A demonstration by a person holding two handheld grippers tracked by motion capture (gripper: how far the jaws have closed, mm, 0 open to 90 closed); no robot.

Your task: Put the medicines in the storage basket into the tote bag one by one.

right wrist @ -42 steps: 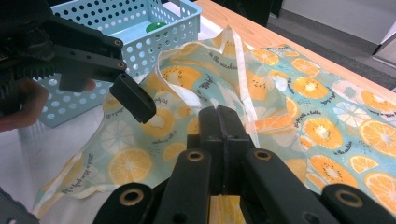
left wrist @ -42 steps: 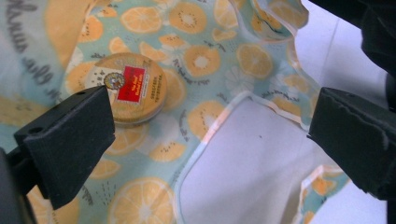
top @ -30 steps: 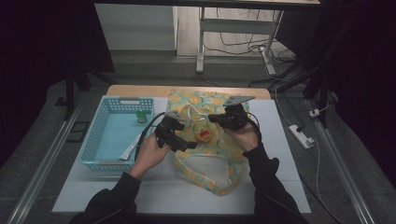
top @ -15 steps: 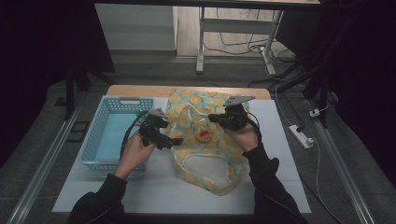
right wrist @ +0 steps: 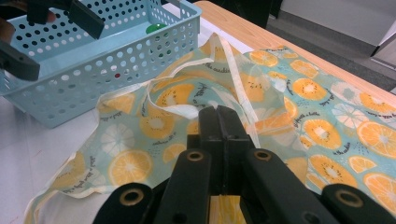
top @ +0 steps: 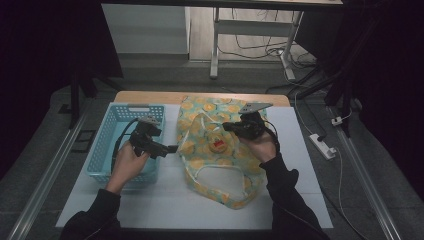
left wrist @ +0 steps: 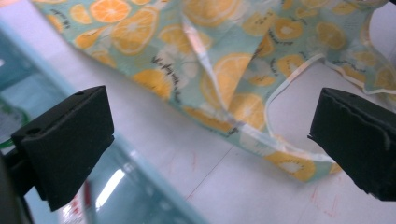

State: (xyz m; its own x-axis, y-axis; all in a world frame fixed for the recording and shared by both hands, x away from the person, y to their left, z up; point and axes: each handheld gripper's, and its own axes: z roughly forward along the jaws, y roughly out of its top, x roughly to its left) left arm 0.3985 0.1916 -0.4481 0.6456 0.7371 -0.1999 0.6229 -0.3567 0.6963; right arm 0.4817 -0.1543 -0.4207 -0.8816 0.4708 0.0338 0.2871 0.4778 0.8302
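High view: a person works two handheld grippers at a white table (top: 165, 205), where an orange-slice-print bag (top: 200, 112) lies crumpled beside a light blue perforated basket (top: 102, 145). The right gripper (top: 226, 127) has its jaws pressed together on a fold of the bag's fabric near the opening, holding that edge raised. The left gripper (top: 172, 148) hovers between basket and bag with its jaws spread wide and nothing between them. A small red item (top: 218, 145) shows through the bag's mouth. In the right gripper view, the pinched fabric (right wrist: 233, 100) rises as a thin ridge just ahead of the closed jaws. The risk from here appears to be the hold itself: slick, thin cloth could slide out of the narrow pinch, and the mouth would collapse. A pull to one side could also drag the whole bag across the table.
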